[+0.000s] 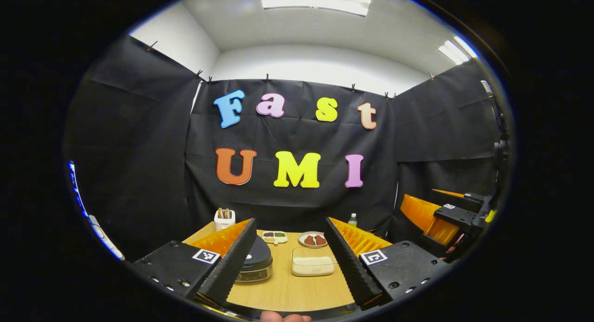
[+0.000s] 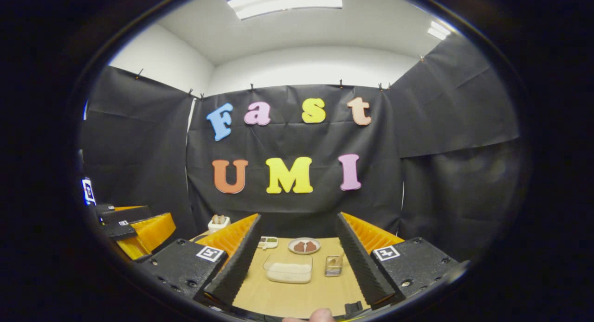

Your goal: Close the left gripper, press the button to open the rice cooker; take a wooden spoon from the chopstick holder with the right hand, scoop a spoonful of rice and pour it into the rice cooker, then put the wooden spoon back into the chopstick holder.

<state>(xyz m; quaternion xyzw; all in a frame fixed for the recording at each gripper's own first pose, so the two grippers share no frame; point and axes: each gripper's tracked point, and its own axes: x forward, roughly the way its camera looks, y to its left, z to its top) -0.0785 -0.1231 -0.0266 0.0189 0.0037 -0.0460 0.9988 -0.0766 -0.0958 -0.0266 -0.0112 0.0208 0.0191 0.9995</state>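
While both claws hang above the near edge of the wooden table (image 1: 287,289), each stands with its fingers wide apart and nothing between them. On the left gripper (image 1: 290,261), a square black-and-white marker tag sits on each finger block; the right gripper (image 2: 297,266) carries the same sort of tags, and none bears readable writing. Seen between the left gripper's fingers, the rice cooker (image 1: 254,264) sits partly behind the left finger, a squat round body with a dark domed lid, shut, and a pale band below it. Just right of it lies a clear rectangular container of white rice (image 1: 313,264); any mark on its front wall is too small to read. In the right gripper view, the same rice container (image 2: 288,269) sits mid-table, and the chopstick holder (image 2: 333,266), a small slatted metal cup, stands just beside its right side with the wooden spoon (image 2: 339,259) leaning inside. Farther back are a round plate with brown pieces (image 2: 304,246), a small divided dish (image 2: 267,241), and a white holder with sticks (image 1: 224,218) at the far left corner.
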